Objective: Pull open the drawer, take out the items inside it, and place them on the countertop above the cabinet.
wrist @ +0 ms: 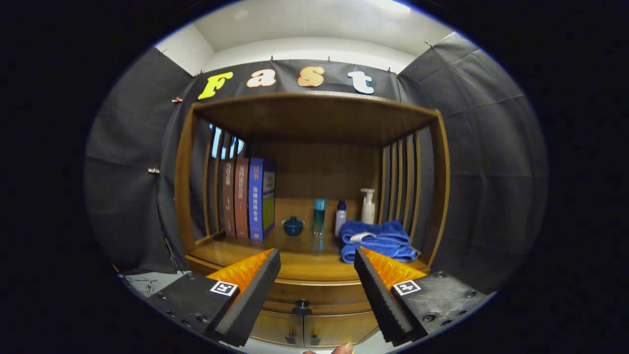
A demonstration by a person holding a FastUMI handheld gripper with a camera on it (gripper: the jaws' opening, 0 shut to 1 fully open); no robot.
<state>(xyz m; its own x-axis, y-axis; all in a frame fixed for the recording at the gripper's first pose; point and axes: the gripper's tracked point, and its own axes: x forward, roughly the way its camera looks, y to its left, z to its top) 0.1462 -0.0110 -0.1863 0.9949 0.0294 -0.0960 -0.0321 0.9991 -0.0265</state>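
The jaws (317,265) are spread wide and released, with nothing between them, held in front of a wooden cabinet (442,187). Through the gap between the jaws, and lower down, the drawer (314,294) sits closed under the front edge of the desk (304,263), and its dark round knob (301,309) lies midway between the two fingers, a little below their tips. Under the drawer are two small doors (304,329) with dark handles, also shut. What lies inside the drawer cannot be seen.

Beyond the jaws, the desk carries several things under a wooden shelf top. Past the left finger three books (248,196) stand upright against the slatted side wall. Straight ahead, well back, are a small blue lidded pot (293,226), a tall teal bottle (319,216), a white bottle with a dark cap (340,218) and a white pump bottle (368,206), standing in a loose row. Just past the tip of the right finger a folded blue towel (376,240) lies on the desk, in front of the pump bottle. A fingertip (342,349) of the person shows low down between the jaws.
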